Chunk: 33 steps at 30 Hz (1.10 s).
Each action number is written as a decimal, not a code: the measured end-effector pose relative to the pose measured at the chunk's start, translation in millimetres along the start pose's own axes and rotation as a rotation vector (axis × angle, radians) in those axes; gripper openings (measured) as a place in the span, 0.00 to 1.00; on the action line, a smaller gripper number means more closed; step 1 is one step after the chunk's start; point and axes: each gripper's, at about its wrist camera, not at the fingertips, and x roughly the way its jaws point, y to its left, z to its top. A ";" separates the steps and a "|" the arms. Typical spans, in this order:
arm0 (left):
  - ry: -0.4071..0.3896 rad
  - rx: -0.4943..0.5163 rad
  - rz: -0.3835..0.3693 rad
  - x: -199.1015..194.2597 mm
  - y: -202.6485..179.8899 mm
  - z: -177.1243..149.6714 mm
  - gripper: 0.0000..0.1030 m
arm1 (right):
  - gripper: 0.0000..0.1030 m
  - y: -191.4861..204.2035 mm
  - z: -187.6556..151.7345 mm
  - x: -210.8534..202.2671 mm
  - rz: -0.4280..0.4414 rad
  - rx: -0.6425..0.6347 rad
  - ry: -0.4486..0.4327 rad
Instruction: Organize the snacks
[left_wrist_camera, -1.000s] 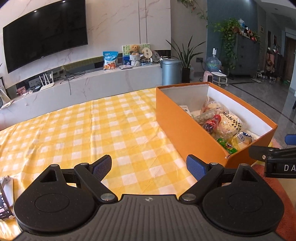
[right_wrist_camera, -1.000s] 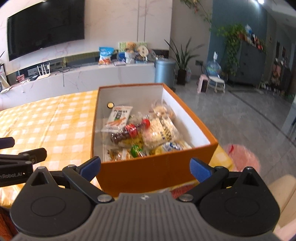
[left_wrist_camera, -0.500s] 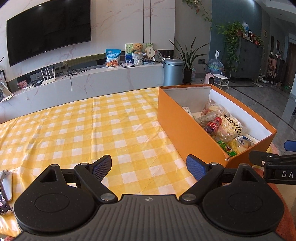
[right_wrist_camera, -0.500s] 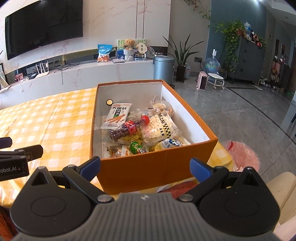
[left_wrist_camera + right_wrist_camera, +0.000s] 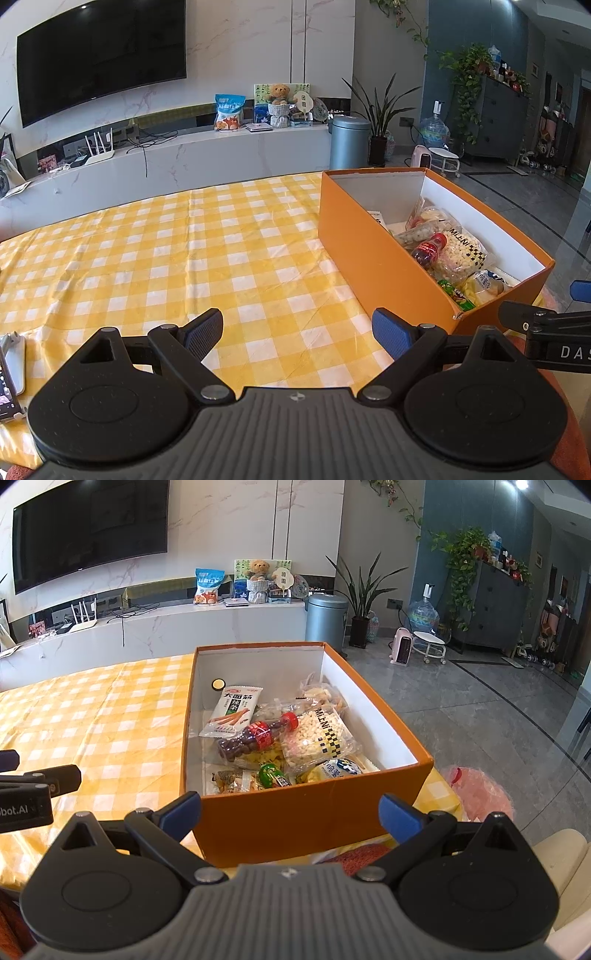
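An orange box [image 5: 310, 819] [image 5: 373, 254] stands on the yellow checked tablecloth [image 5: 184, 251] at the table's right end. Inside lie several snacks: a white and green packet [image 5: 232, 710], a red-capped bottle of dark candies [image 5: 255, 738] [image 5: 428, 249], a bag of puffed bits [image 5: 317, 740] [image 5: 461, 254] and small packs near the front wall. My right gripper [image 5: 290, 812] hangs open just before the box's near wall, holding nothing. My left gripper [image 5: 297, 328] is open and empty over the cloth, left of the box.
A phone [image 5: 7, 380] lies at the table's left edge. Beyond the table are a marble TV bench [image 5: 166, 162], a grey bin [image 5: 349, 142] and a plant [image 5: 380, 110]. A pink bag [image 5: 480, 794] lies on the floor right of the table.
Both views have risen and tipped back a little, so the box and table sit lower in frame. Both grippers stay open; nothing in the box has moved.
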 end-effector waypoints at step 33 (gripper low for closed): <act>-0.005 -0.010 0.003 -3.7 1.4 -1.5 1.00 | 0.97 7.3 -3.6 2.2 0.013 -0.025 0.015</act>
